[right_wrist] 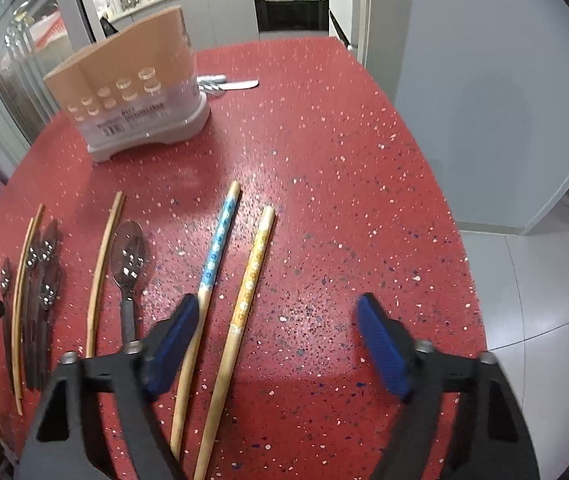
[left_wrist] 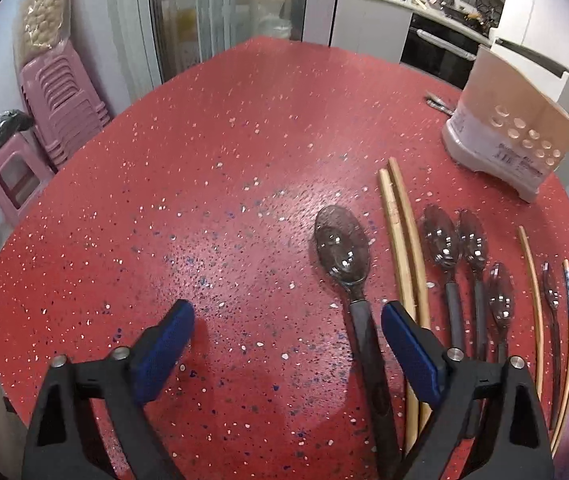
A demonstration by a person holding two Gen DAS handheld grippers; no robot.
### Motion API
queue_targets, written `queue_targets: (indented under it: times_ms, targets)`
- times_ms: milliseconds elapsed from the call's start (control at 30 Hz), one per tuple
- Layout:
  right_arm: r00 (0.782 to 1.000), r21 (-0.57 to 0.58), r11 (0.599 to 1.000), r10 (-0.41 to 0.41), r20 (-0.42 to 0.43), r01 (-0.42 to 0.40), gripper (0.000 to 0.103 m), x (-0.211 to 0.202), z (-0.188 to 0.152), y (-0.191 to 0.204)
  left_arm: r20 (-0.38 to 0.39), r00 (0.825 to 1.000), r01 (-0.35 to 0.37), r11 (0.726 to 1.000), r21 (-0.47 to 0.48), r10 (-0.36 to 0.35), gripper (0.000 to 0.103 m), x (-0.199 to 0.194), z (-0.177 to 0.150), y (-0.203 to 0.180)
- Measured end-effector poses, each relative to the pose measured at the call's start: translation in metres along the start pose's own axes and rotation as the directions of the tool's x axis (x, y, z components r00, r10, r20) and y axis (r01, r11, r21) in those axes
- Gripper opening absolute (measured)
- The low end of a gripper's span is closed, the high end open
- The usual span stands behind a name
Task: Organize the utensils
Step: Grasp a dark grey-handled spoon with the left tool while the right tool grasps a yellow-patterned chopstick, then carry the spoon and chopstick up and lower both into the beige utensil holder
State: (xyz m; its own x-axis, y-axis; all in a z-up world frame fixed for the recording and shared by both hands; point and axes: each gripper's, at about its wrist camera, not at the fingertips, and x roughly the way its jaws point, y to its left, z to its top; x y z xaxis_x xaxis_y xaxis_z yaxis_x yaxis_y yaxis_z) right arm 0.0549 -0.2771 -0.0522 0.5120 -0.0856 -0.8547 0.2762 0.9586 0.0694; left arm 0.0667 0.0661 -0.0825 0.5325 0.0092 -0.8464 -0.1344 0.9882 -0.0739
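Note:
Utensils lie in a row on the red speckled table [left_wrist: 204, 184]. In the left wrist view a large dark-handled spoon [left_wrist: 342, 250] lies just inside the right finger of my open, empty left gripper [left_wrist: 287, 316]. Right of it lie two plain wooden chopsticks [left_wrist: 402, 240], several smaller spoons [left_wrist: 442, 242] and a thin chopstick [left_wrist: 534, 280]. In the right wrist view my open, empty right gripper [right_wrist: 278, 312] hovers over a blue-patterned chopstick [right_wrist: 218, 244] and an orange-patterned chopstick [right_wrist: 254, 256]. A spoon [right_wrist: 128, 256] and a thin chopstick [right_wrist: 104, 248] lie to their left.
A beige and white utensil holder [left_wrist: 512, 128] stands at the back of the table, also in the right wrist view [right_wrist: 132, 92]. Metal cutlery [right_wrist: 228, 83] lies behind it. Pink stools [left_wrist: 60, 96] stand beside the table. The table edge [right_wrist: 464, 240] drops to a tiled floor.

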Motion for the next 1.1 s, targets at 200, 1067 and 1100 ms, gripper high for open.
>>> queue_targets:
  times_ms: [200, 1067, 1100]
  targets:
    - [1.0, -0.006, 1.0, -0.001, -0.018, 0.001, 0.065, 0.008, 0.003, 0.001, -0.018, 1.0, -0.008, 1.0, 0.002, 0.008, 0.103, 0.006, 0.003, -0.003]
    - [0.99, -0.075, 0.987, 0.14, -0.013, -0.141, 0.008, -0.006, 0.003, 0.008, -0.017, 0.995, 0.102, 0.983, 0.154, -0.101, 0.037, -0.016, 0.015, -0.034]
    - [0.988, -0.074, 0.985, 0.158, -0.002, -0.157, 0.008, -0.009, 0.003, 0.008, -0.002, 0.994, 0.111, 0.982, 0.151, -0.112, 0.037, -0.021, 0.016, -0.034]
